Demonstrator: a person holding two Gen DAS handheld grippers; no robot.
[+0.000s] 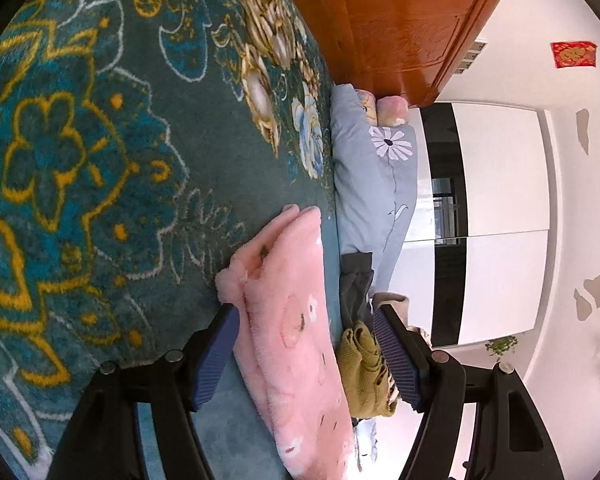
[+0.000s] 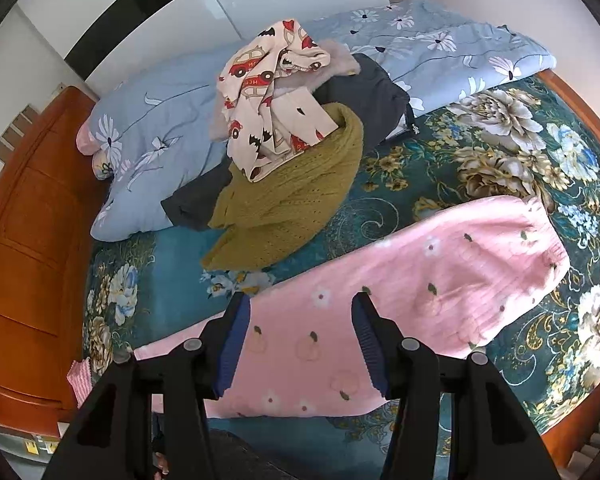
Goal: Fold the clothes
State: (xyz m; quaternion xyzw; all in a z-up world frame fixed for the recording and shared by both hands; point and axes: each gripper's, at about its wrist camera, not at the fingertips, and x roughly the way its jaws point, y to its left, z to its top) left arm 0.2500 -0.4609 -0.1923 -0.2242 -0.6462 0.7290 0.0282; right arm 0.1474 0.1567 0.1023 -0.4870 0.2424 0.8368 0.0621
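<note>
On bedspread (image 2: 420,168), pink garment (image 2: 420,280) beneath open right claw (image 2: 302,304).

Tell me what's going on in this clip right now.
A person with a gripper in each hand is folding laundry on a bed. Pink fleece pants lie stretched across the teal blanket. The left gripper and right gripper are both open, poised over the pants, gripping nothing. A pile still waits behind: an olive sweater, a car-print garment and dark clothing.
</note>
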